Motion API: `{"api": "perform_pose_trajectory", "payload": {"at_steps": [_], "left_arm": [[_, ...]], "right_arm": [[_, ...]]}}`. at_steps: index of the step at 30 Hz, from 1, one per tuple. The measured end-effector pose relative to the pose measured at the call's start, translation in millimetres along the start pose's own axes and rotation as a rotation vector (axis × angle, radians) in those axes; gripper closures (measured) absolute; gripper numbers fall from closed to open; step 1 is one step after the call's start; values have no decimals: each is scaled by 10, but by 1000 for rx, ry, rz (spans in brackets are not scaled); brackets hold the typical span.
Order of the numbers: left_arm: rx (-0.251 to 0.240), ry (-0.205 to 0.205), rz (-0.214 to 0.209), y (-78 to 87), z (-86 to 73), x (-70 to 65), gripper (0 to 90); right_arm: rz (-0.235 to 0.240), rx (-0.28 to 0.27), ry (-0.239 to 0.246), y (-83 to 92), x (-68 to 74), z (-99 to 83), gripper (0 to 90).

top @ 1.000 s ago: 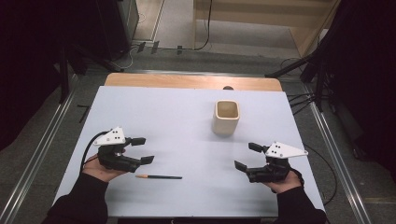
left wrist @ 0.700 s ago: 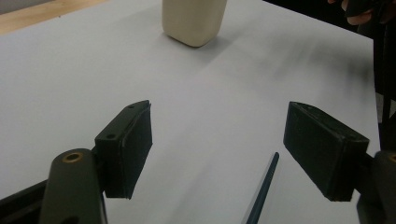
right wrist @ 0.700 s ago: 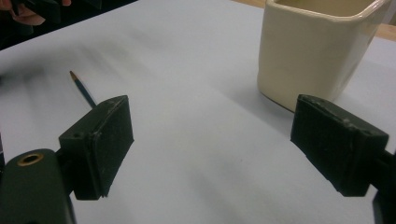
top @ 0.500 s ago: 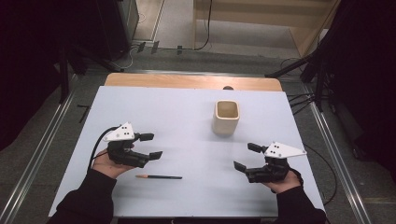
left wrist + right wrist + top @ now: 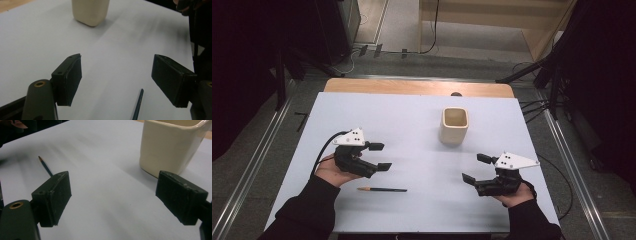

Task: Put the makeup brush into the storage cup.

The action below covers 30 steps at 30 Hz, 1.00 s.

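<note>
A dark pencil [image 5: 382, 189] lies flat on the white table near its front edge; its end [image 5: 137, 105] shows low between my left jaws, and it appears again as the pencil [image 5: 45, 166] with its wood tip far left. A cream square cup [image 5: 454, 126] stands upright right of centre, also seen as the cup [image 5: 90, 11] and the cup [image 5: 172, 143]. My left gripper [image 5: 380, 156] hovers open just behind the pencil with nothing between its jaws. My right gripper [image 5: 476, 168] is open and empty in front of the cup, to its right.
The white table top [image 5: 412, 125] ends in a wooden strip [image 5: 417, 87] at the back. Metal rails [image 5: 257, 160] run along both sides on the floor. Cables [image 5: 427, 45] and stand legs lie beyond the far edge.
My left gripper has moved right and slightly toward the table's middle, closer over the pencil. The right gripper, the pencil and the cup have stayed put.
</note>
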<state>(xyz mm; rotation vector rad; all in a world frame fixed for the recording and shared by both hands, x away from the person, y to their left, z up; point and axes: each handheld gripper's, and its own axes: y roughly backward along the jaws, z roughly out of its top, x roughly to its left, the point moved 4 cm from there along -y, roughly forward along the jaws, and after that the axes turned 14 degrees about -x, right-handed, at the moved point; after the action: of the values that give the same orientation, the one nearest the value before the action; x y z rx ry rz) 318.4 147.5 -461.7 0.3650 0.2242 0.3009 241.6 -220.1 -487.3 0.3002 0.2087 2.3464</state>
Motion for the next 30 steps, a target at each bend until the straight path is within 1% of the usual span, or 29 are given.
{"api": "perform_pose_trajectory", "payload": {"at_steps": [1,2,3,4,5,7,8,9,11,12,13,14,15,16,17,18,19,20,21,22,23,24,27,28,29,30], "left_arm": [[0,0,0,0,0,0,252],[40,-17,-11,-14,-7,11,252],[52,-20,-23,-20,-6,11,252],[52,-20,-23,-20,-6,11,251],[57,-45,-42,-26,0,10,252],[65,-75,-66,-38,5,6,252],[68,-84,-80,-44,7,3,252],[68,-84,-80,-44,7,3,254],[82,-100,-111,-53,17,-3,254],[79,-110,-130,-54,23,-12,255],[91,-133,-161,-59,36,-26,262],[91,-133,-161,-59,36,-26,263],[106,-151,-184,-62,43,-35,263],[113,-160,-192,-64,45,-37,269],[142,-172,-187,-65,52,-29,271],[142,-172,-187,-65,52,-29,271],[160,-164,-179,-70,54,-25,272],[160,-164,-179,-70,54,-25,273],[173,-161,-174,-70,52,-24,273],[207,-161,-173,-72,44,-34,273],[207,-161,-173,-72,44,-34,274],[224,-164,-169,-73,40,-43,274],[320,-169,-178,-79,16,-81,272],[320,-169,-178,-79,16,-81,268],[343,-178,-178,-81,9,-90,268],[360,-177,-176,-87,1,-102,267]], "right_arm": [[0,0,0,0,0,0,141],[3,2,1,-2,1,-1,141],[3,3,0,-3,3,-2,141],[4,3,1,-4,4,-2,141],[6,3,2,-6,6,-3,141],[7,5,4,-7,7,-3,141],[8,5,4,-7,7,-3,141],[9,5,4,-8,9,-3,141],[10,6,5,-8,9,-4,141],[11,6,6,-9,11,-5,141],[12,7,7,-9,13,-5,141],[12,7,7,-9,13,-5,141],[12,7,7,-9,14,-5,141],[13,7,6,-9,14,-4,141],[13,7,6,-9,14,-4,141],[13,7,6,-9,14,-4,141],[14,7,5,-8,13,-5,141],[14,7,5,-8,13,-5,141],[14,7,4,-8,12,-5,141],[11,7,3,-7,9,-6,141],[9,8,1,-9,9,-8,141],[9,8,1,-9,9,-8,141],[7,15,0,-12,7,-14,141],[8,17,1,-13,6,-15,141],[8,17,1,-13,6,-15,141],[7,18,1,-13,5,-16,141]]}}
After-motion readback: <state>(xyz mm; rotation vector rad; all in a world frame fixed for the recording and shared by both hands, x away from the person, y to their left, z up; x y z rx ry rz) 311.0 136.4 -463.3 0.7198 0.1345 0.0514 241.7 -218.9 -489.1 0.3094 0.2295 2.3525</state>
